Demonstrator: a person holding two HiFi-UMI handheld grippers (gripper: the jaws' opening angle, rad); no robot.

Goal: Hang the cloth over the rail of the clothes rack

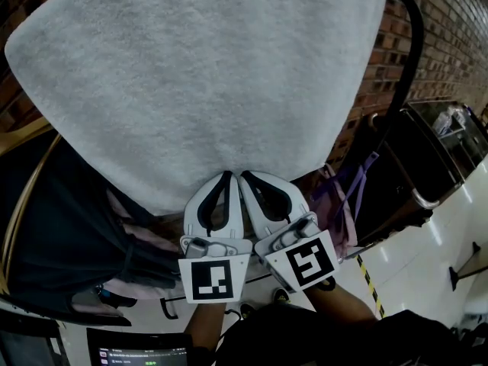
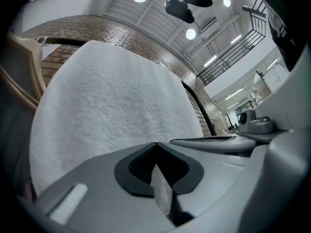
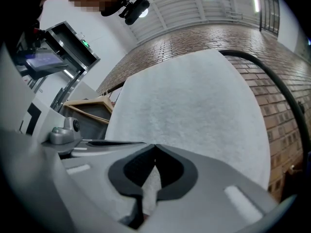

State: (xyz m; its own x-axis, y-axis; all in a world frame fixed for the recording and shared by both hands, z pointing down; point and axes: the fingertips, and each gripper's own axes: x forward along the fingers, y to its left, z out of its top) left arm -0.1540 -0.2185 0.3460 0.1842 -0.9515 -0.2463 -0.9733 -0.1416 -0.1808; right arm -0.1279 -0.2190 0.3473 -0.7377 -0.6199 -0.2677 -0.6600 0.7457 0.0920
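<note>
White cloth (image 1: pixel 198 82) — near edge pinched by left gripper (image 1: pixel 227 175), right gripper (image 1: pixel 245 176).

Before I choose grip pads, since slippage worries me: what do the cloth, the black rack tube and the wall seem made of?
Cloth: white terry towelling, matte, by its fuzzy looped nap. Black rack tube: probably painted metal, smooth with slight sheen; plastic is possible. Wall: red brick, rough, with pale mortar joints.
</note>
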